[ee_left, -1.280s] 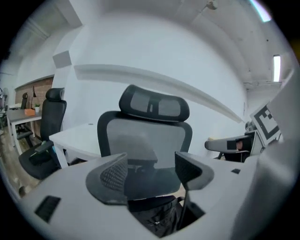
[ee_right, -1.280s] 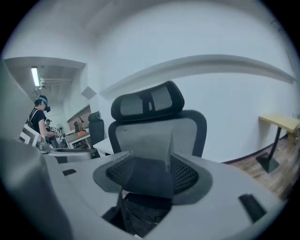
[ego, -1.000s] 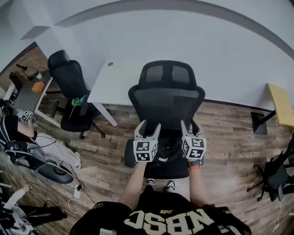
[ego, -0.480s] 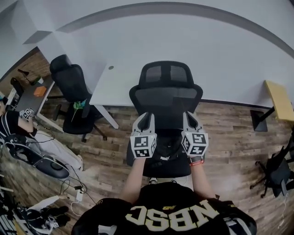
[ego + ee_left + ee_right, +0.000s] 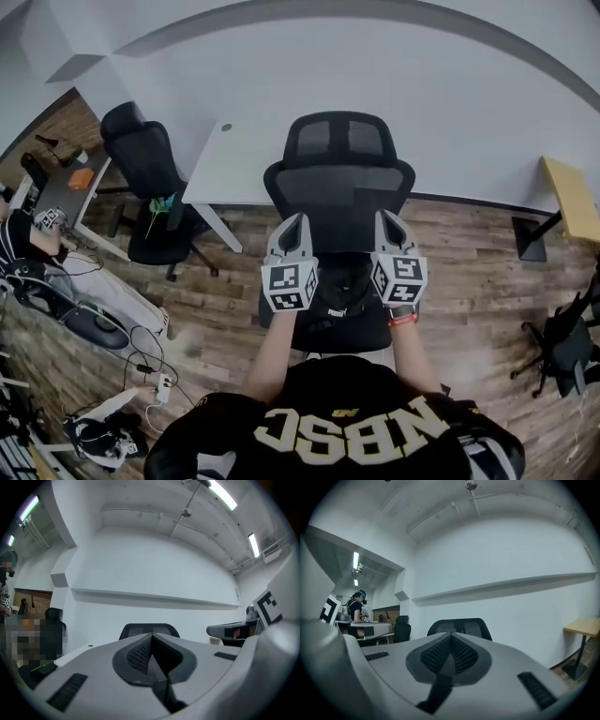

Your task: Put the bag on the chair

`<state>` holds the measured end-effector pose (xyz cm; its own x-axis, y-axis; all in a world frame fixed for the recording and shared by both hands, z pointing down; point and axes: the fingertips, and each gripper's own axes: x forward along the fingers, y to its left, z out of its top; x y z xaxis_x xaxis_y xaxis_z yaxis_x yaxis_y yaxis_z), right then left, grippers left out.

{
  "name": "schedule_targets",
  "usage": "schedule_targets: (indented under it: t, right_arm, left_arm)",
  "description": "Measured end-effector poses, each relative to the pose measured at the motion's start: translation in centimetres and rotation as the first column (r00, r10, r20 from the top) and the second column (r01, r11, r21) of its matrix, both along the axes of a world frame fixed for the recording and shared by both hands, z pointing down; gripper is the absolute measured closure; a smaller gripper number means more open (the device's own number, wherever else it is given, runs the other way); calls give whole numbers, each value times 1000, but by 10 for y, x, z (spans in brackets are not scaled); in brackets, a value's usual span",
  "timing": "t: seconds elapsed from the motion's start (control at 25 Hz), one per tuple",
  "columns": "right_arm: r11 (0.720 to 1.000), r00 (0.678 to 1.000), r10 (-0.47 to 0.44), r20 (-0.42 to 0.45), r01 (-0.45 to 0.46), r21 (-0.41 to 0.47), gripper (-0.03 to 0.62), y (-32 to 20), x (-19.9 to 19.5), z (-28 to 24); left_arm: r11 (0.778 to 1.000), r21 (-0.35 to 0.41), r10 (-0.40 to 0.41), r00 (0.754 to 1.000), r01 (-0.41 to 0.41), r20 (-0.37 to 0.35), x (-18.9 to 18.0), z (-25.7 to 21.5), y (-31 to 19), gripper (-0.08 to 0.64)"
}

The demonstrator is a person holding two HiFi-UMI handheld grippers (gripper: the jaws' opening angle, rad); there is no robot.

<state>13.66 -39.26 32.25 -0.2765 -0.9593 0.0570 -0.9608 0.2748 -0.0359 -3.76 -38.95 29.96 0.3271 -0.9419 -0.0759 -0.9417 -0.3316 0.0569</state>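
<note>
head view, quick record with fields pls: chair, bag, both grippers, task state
chair: black mesh-back office chair, next to a white desk
bag: dark bag lying on the chair's seat
left gripper: shut, nothing between the jaws, over the seat's left side
right gripper: shut, nothing between the jaws, over the seat's right side
task state: bag appears to be on the chair, held by neither gripper

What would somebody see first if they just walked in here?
First, the big black mesh chair in the middle, standing by a white desk. Held over it are the left gripper and right gripper, both shut and empty, with checkered cubes on them. A dark bag seems to lie on the seat.
</note>
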Motion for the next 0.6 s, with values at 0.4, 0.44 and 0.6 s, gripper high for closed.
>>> schedule_targets:
  t: [0.4, 0.44, 0.6]
  right_arm:
    - [999, 999, -36, -20, 36, 0, 583, 12, -4, -3]
    - [999, 999, -36, -20, 36, 1, 583, 12, -3, -4]
    - [999, 999, -40, -17, 40, 4, 583, 8, -2, -6]
  left_arm:
    - [999, 11, 44, 999, -44, 9, 16, 4, 10, 547]
    - [999, 13, 49, 999, -49, 10, 18, 4, 9, 547]
    - [997, 24, 78, 997, -79, 7, 25, 2, 4, 546]
